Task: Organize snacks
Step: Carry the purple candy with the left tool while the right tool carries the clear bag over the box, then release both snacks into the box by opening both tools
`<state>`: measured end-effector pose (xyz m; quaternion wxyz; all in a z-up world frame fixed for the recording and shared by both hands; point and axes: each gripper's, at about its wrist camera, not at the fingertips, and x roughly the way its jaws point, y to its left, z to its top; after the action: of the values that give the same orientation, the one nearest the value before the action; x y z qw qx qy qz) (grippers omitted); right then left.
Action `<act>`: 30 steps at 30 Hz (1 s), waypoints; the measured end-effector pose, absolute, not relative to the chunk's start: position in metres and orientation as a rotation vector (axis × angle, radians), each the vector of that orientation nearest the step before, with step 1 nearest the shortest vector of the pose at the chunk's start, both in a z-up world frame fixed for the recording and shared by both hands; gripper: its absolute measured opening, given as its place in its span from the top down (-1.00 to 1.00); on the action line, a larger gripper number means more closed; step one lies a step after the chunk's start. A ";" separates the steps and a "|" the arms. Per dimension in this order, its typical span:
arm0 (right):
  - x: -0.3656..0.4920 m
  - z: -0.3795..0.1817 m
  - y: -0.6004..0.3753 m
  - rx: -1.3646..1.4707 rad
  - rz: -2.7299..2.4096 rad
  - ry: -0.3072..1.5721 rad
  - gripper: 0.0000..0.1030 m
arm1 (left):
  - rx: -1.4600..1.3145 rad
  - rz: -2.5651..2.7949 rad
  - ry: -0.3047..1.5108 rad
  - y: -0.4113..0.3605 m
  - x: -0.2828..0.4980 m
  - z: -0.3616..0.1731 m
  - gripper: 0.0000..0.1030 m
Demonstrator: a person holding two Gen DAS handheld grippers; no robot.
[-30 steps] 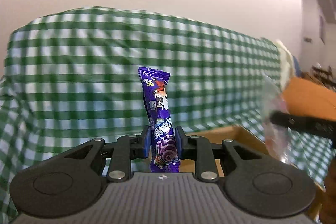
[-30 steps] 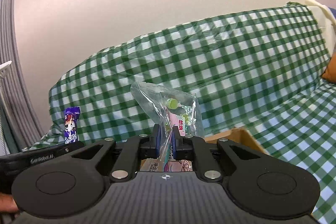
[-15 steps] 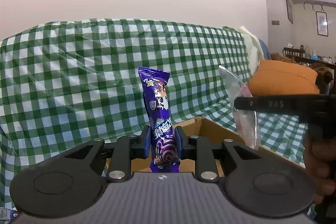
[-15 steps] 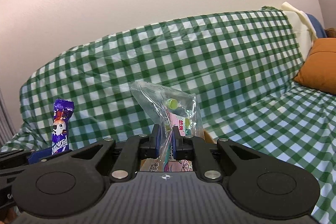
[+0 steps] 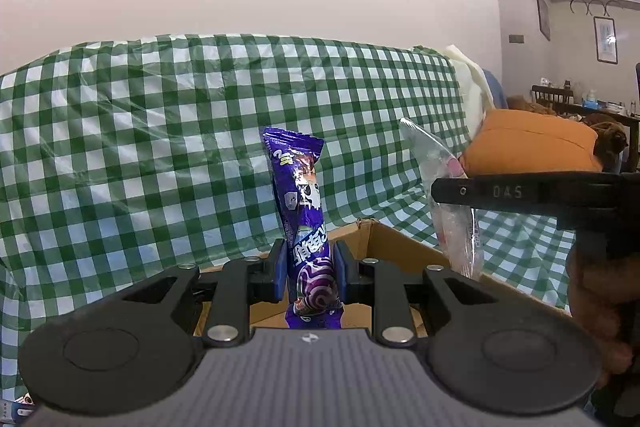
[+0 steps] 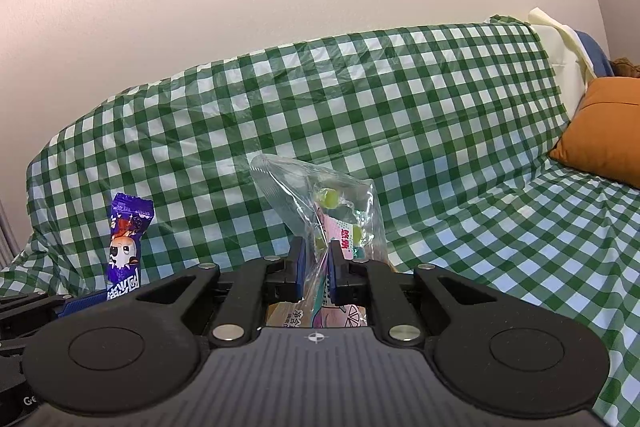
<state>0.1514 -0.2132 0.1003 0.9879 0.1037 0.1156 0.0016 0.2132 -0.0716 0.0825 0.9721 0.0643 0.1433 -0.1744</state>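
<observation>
Left wrist view showed the left gripper [image 5: 308, 277] pinching a purple snack packet [image 5: 302, 203] upright, directly above the open cardboard box [image 5: 404, 247] just below and ahead. The right gripper [image 6: 318, 269], beside it, pinched a clear candy bag [image 6: 332, 211].

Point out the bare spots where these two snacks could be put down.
Free: the checked sofa seat between the cardboard box and the orange cushion. The box is open-topped, but its inside is mostly hidden. Crowded: above the box, where purple packet and clear bag are held.
</observation>
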 end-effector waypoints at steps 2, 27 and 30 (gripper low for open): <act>0.151 0.100 -0.213 0.207 0.003 0.232 0.77 | 0.131 -0.354 0.290 -0.071 0.213 0.082 0.49; 0.153 0.098 -0.216 0.207 -0.017 0.238 0.12 | 0.103 -0.401 0.295 -0.070 0.211 0.084 0.12; 0.154 0.097 -0.217 0.214 -0.015 0.240 0.09 | 0.102 -0.397 0.298 -0.069 0.211 0.084 0.12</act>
<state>0.1535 -0.2166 0.0967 0.9871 0.1067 0.1195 -0.0076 0.2109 -0.0693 0.0840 0.9681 0.0503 0.1473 -0.1962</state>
